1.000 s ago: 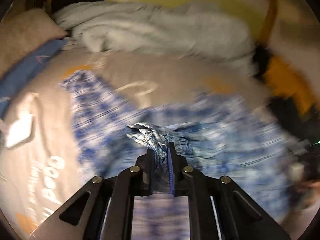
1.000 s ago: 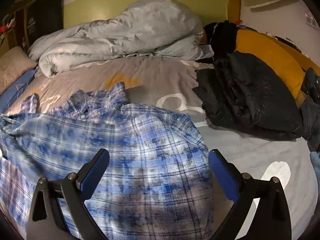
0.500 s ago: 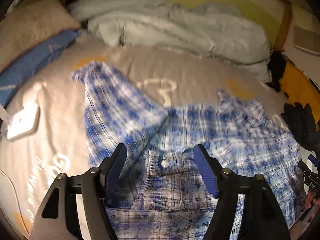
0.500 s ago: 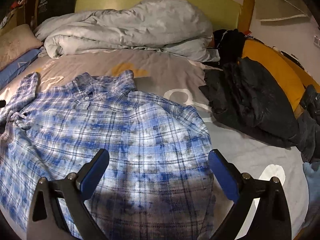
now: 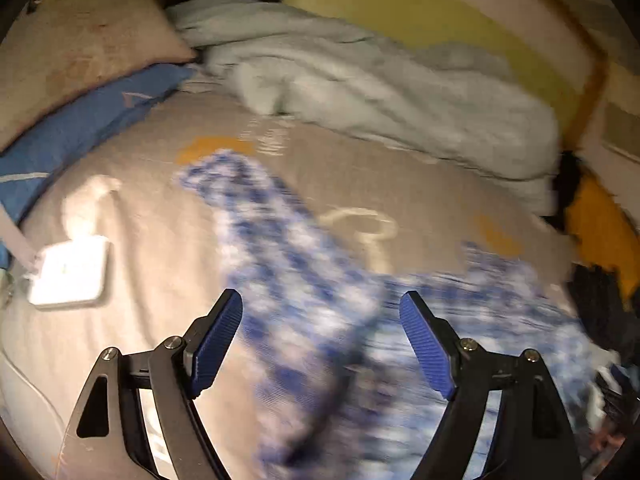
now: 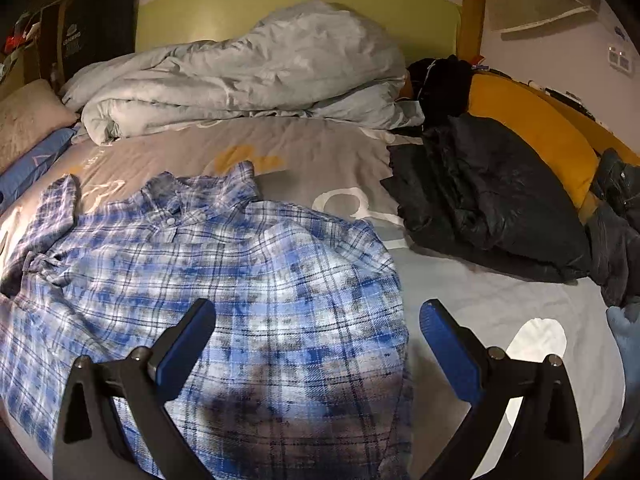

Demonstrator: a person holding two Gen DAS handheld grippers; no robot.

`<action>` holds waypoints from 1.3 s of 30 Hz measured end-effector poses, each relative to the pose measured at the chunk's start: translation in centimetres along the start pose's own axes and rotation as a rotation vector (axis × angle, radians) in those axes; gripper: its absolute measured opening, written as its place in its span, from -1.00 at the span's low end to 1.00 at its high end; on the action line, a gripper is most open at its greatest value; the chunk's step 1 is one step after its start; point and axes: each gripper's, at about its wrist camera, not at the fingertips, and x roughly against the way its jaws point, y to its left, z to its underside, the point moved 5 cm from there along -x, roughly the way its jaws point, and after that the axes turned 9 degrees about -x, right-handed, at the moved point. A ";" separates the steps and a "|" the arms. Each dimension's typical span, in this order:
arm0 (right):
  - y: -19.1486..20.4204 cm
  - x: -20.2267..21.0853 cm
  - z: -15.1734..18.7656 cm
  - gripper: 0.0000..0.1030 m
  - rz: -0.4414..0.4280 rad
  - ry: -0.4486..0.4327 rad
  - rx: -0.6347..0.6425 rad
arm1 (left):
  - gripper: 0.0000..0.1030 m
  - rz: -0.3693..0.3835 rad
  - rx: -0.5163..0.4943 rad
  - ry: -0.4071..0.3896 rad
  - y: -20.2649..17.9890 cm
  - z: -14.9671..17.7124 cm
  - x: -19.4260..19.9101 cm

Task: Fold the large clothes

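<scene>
We have the blue-and-white plaid flannel shirt (image 6: 224, 280) spread across the grey printed bedsheet (image 6: 328, 160), collar toward the headboard, and no fold is visibly made yet. We judge the step in hand to be the laying-out, with the first fold about to start.

Going from the left: a tan pillow (image 5: 76, 48) sits over a blue pillow (image 5: 80, 132) at the bed's edge, and a small white rectangular box (image 5: 70, 276) lies on the sheet just beside the shirt's left sleeve (image 5: 256, 216), which angles up and away from the body. Our left gripper (image 5: 320, 344) hangs above that sleeve with its ribbed blue fingers (image 5: 214, 344) wide apart, holding nothing. That view is blurred, so we cannot tell how the sleeve's cuff lies.

In the middle, the shirt's body is soft, brushed and lightly rumpled, with a small crease bunched near the left shoulder. Behind it a pale grey quilted duvet (image 6: 240, 76) is heaped against the green headboard.

Further right, our right gripper (image 6: 318, 344) hovers over the shirt's right side near the hem, fingers likewise spread and empty. A black puffy jacket (image 6: 492, 200) lies well apart on the sheet.

Next, we think, calls for pinching the left sleeve near its cuff and carrying it across the body, keeping the limp cloth flat.
</scene>
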 end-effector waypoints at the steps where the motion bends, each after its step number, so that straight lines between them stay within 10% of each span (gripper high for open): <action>1: -0.1 -0.1 0.1 0.98 -0.008 0.005 -0.003 | 0.55 -0.017 0.006 0.026 1.1 0.1 -1.0; 9: 0.8 -1.5 0.2 0.98 -0.026 0.048 0.001 | 0.31 0.081 0.142 0.155 4.5 2.4 -7.5; 18: 2.7 -1.2 0.4 0.98 -0.049 0.043 0.063 | -0.92 0.020 0.048 0.186 2.3 3.7 -8.7; 27: 2.3 0.2 0.2 0.98 -0.052 0.011 0.062 | -0.94 0.084 -0.123 -0.058 -4.6 2.0 -0.1; 32: 1.9 0.2 0.3 0.98 -0.045 0.012 0.042 | -0.91 0.177 -0.226 -0.026 -9.8 4.5 2.3; 39: 1.6 0.5 0.5 0.98 -0.034 0.013 0.031 | -0.13 0.195 -0.242 -0.076 -11.1 4.8 4.5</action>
